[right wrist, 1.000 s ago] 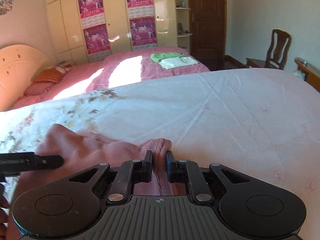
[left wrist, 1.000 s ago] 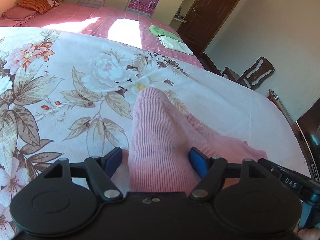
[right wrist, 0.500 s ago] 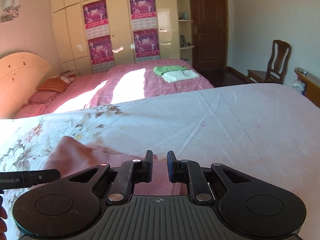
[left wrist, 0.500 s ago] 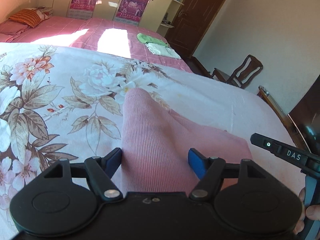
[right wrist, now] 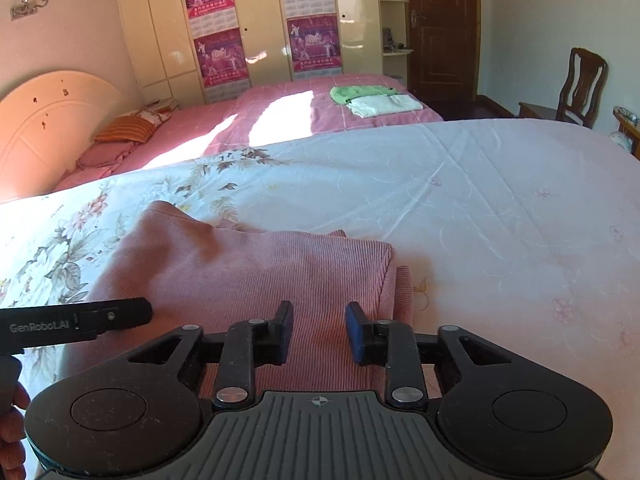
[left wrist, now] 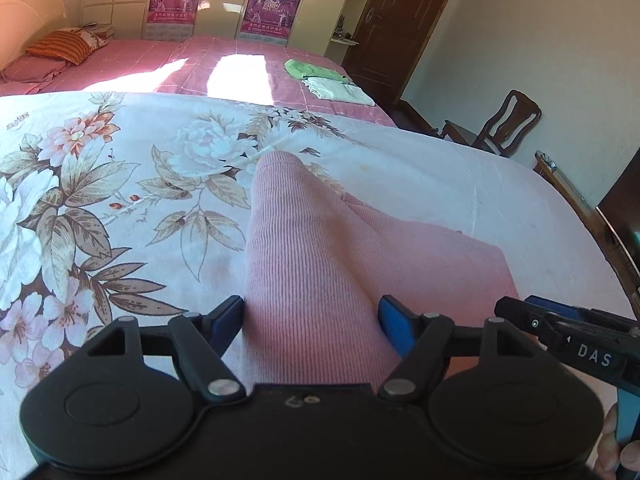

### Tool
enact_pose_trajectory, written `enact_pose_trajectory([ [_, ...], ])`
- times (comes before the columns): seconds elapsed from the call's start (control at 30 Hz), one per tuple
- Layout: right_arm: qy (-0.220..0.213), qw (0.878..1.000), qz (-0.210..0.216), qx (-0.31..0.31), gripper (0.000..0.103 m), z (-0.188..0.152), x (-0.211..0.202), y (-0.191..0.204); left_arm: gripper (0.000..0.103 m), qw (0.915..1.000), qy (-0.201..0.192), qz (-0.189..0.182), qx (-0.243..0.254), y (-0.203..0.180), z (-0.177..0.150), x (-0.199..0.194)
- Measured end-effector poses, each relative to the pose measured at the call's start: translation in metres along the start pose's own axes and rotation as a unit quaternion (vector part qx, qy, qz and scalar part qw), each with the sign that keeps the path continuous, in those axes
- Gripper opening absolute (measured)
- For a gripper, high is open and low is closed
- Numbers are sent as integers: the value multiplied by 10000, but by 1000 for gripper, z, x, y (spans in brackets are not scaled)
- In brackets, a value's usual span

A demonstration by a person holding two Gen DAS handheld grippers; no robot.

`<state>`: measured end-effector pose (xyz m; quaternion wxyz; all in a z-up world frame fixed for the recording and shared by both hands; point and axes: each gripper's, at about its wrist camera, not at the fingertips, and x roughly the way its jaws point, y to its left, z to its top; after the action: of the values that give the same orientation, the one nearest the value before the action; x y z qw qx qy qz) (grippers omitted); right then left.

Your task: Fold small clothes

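With pink garment (right wrist: 248, 268) part-folded on bed (right wrist: 500, 208), my left tool (left wrist: 312, 316) and right tool (right wrist: 318, 330) spread, gripping nothing; final folds left.

The right gripper (right wrist: 318, 330) is down low over a pink ribbed garment (right wrist: 256, 268). Its two fingers (right wrist: 285, 330) are apart, with pink cloth showing in the gap. The garment lies folded on a bed with a flowered cover (right wrist: 460, 200). Its right edge sits just past the right finger. The tip of the left gripper (right wrist: 108, 316) pokes in from the left, over the garment. Far behind is a pink bed (right wrist: 280, 116). A green cloth (right wrist: 356, 92) and a white cloth (right wrist: 384, 105) lie folded on it, touching. A wooden chair (right wrist: 576, 88) stands at the right.
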<state>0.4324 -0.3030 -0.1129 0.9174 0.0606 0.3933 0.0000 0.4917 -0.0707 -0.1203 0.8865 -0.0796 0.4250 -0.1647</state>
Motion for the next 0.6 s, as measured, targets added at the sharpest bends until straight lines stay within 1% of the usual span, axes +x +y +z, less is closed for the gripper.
enact_pose_trajectory([
  [0.03,-27,10000,7,-56,46,-4,-6,2,73,10000,0,25,46,-2,-2,-3],
  [0.2,-27,9998,-32,-206,46,-27,-26,10,73,9998,20,15,217,-13,-18,-22],
  [0.27,90,9991,-196,-354,46,-37,-23,12,73,9994,20,80,330,-16,-26,-23],
  [0.3,187,9982,-364,-430,46,-43,-19,12,73,9992,11,123,385,-18,-29,-23],
  [0.37,326,9978,-458,-363,46,-50,-12,7,73,9990,9,157,417,-18,-32,-24],
  [0.47,208,9989,-396,-139,46,-48,-29,4,72,9994,-3,96,331,-16,-32,-38],
  [0.6,20,9992,-322,-252,46,-53,-58,10,73,9984,-123,18,555,-16,-46,-63],
])
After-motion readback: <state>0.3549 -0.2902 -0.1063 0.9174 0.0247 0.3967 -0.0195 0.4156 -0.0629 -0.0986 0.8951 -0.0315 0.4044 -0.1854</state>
